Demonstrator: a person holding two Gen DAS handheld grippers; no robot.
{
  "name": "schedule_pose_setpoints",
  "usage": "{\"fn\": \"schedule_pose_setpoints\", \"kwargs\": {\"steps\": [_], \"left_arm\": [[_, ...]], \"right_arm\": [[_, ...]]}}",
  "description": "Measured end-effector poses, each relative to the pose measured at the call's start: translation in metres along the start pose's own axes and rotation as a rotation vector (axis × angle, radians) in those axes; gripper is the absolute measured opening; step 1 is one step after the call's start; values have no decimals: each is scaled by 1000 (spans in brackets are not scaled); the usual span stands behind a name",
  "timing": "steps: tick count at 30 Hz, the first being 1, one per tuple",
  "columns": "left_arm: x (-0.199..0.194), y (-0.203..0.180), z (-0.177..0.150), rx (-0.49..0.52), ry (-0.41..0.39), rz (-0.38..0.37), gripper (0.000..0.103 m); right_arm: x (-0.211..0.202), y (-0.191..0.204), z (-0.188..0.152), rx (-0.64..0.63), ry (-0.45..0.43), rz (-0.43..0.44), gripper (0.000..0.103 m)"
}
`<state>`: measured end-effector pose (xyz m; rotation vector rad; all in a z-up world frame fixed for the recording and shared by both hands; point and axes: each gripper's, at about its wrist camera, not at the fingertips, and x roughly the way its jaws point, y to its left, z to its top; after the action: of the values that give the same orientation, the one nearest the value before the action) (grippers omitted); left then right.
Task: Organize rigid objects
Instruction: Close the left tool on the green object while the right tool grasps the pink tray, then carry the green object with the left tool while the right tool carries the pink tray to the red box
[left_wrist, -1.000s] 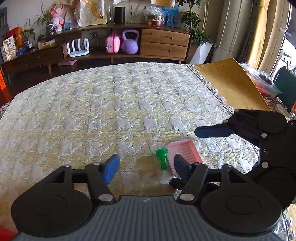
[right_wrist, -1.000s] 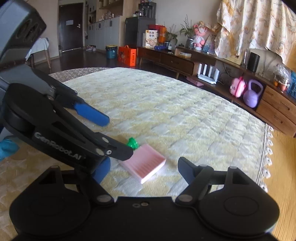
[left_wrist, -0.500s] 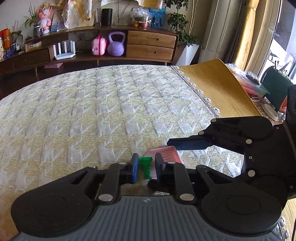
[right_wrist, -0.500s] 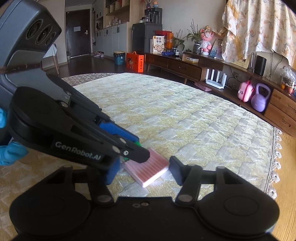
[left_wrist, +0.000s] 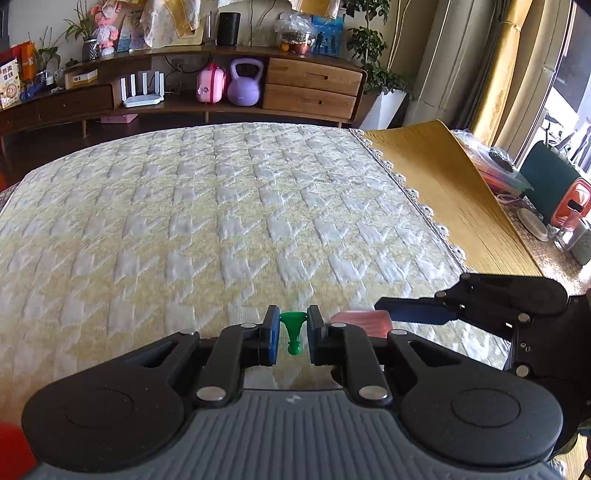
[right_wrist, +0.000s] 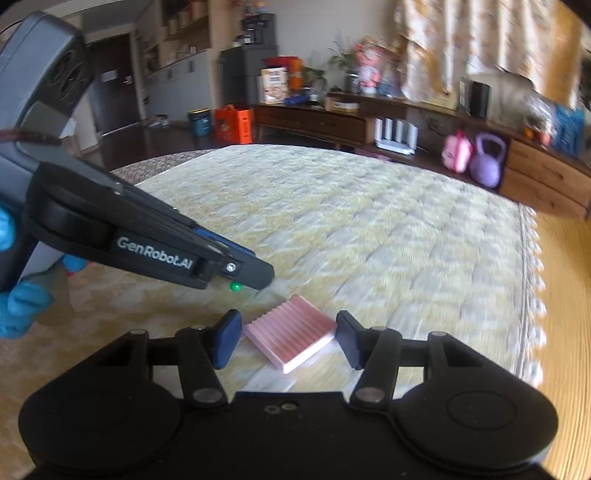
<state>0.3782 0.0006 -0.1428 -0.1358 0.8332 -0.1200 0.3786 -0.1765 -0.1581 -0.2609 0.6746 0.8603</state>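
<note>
Right wrist, left tongs (right_wrist: 258, 277) hiding green piece (right_wrist: 235, 286)

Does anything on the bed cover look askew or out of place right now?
Nothing is damaged or spilled. The green piece hangs wide end up between the left gripper pads, and the ribbed pink block sits cornerwise in the right gripper, not square to its fingers.
</note>
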Motion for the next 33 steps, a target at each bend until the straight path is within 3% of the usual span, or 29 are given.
{"fn": "schedule_pose_setpoints", "kwargs": {"steps": [6,11,21,33], "left_arm": [[-36,1,-22,-24,10,0,15],[-69,7,-37,-57,15,24,15],[-144,28,-59,-124,-30,43,15],[-211,54,-79,-123,-70,88,15]], "right_arm": [[-19,32,-11,58,56,-95,56],[-41,56,-13,118,50,-126,56],[-80,119,-2,105,15,-130,56],[-99,184,25,62,-38,-79,56]]}}
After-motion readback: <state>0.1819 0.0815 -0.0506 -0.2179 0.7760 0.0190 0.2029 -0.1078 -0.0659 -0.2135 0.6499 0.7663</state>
